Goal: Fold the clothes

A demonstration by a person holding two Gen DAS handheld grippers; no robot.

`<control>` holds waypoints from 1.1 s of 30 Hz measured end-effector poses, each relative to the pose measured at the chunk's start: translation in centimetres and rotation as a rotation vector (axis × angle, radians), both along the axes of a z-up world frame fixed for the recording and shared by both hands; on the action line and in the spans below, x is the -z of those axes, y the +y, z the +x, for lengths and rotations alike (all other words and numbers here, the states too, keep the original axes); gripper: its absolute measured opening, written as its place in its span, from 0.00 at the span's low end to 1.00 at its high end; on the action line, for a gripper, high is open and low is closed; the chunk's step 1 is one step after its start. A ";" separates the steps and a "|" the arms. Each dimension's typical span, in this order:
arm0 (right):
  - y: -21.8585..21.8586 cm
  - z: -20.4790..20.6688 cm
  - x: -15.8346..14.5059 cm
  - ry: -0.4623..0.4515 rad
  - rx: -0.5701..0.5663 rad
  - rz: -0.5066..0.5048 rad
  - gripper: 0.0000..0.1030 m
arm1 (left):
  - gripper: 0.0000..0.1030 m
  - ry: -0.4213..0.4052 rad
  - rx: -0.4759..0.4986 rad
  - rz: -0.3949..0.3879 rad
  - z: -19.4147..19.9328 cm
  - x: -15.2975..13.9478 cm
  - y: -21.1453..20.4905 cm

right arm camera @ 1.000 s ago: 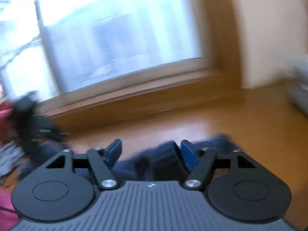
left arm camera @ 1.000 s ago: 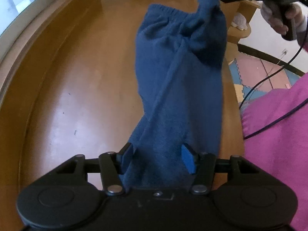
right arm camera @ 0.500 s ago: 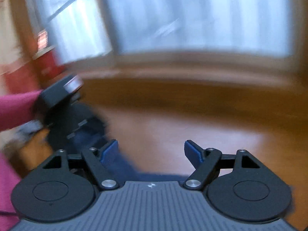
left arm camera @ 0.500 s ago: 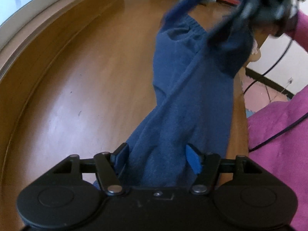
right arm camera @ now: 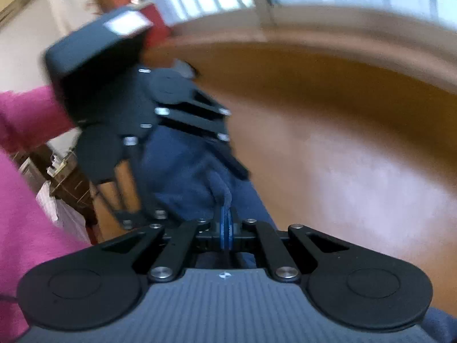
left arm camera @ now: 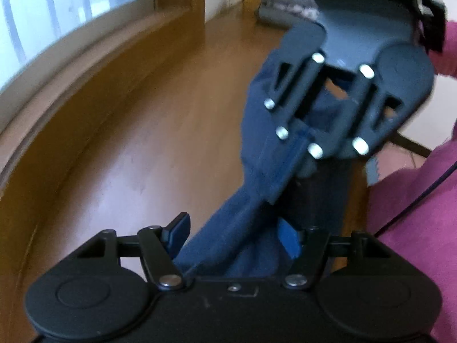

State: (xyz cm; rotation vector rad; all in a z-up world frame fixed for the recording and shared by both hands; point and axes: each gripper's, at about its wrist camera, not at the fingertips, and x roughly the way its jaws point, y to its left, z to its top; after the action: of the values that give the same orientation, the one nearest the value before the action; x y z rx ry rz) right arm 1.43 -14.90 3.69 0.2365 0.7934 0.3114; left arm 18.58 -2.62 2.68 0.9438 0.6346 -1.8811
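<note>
Lettering cannot be read anywhere; the only marks are a pale blank label on the left gripper's body in the right wrist view and a small round emblem on the right gripper's ribbed grey housing. Blue garment hangs stretched between the two tools above the wooden tabletop. Left gripper is clamped on the bunched lower end of the cloth, its blue pads standing apart with the fabric filling the gap at 12 o'clock of the housing. Right gripper, whose jaws have just been closing, is pinched fully together on a thin fold of the garment that rises from the pads towards 11 o'clock, where the left gripper sits just beyond. In the left wrist view the right gripper lies at 1 o'clock against the cloth. A raised wooden rim below the window bounds the tabletop from 9 to 12 o'clock; bare wood lies open between it and the garment. A pink sleeve fills 3 to 5 o'clock, and grey folded fabric rests at the far edge.
</note>
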 end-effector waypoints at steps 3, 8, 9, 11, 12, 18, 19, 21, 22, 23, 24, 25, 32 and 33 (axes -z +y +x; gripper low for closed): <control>1.9 -1.9 -1.4 -0.055 -0.035 -0.105 0.02 | 0.35 0.011 0.028 -0.018 -0.7 -0.4 0.2; 2.1 -4.6 -2.4 -0.138 0.010 -0.073 0.03 | 0.08 -0.044 0.024 -0.029 -2.5 0.9 0.6; 2.0 -5.1 -2.5 -0.142 0.050 -0.081 0.06 | 0.07 -0.032 0.000 -0.036 -2.7 1.1 0.8; 1.5 -6.6 -2.8 -0.146 0.168 -0.109 0.16 | 0.07 -0.007 -0.064 -0.047 -2.7 1.5 1.4; 0.9 -8.1 -2.9 -0.154 0.255 -0.105 0.26 | 0.07 0.003 -0.113 -0.054 -2.6 1.6 1.8; 0.8 -20.8 -1.6 -0.163 0.831 -0.190 0.77 | 0.07 0.059 -0.336 -0.090 -2.6 1.3 3.6; 1.2 -22.8 -1.2 -0.130 0.905 -0.203 0.77 | 0.07 0.070 -0.370 -0.093 -2.5 1.0 3.8; 2.2 -25.9 0.1 -0.059 1.011 -0.214 0.77 | 0.07 0.098 -0.426 -0.100 -2.5 0.0 3.9; 2.8 -26.9 0.9 -0.032 1.037 -0.211 0.77 | 0.07 0.104 -0.439 -0.104 -2.5 -0.4 4.0; 3.4 -28.0 1.7 -0.004 1.062 -0.209 0.77 | 0.07 0.110 -0.453 -0.109 -2.5 -0.8 4.2; 4.1 -28.6 2.5 0.015 1.079 -0.204 0.77 | 0.07 0.111 -0.457 -0.113 -2.8 -1.1 4.5; 4.6 -28.8 3.3 0.028 1.087 -0.200 0.77 | 0.07 0.105 -0.460 -0.121 -3.1 -1.3 4.7; 6.2 -28.8 8.1 0.102 1.145 -0.153 0.77 | 0.07 0.100 -0.494 -0.148 -4.6 -1.4 5.1; 6.4 -29.2 8.2 0.090 1.161 -0.120 0.77 | 0.07 0.104 -0.496 -0.150 -4.7 -1.3 5.2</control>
State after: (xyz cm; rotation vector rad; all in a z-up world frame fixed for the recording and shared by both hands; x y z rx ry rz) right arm -27.77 -8.55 -4.52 0.5549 0.6465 -0.8422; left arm 13.83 2.54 3.98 0.5320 0.7040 -1.5124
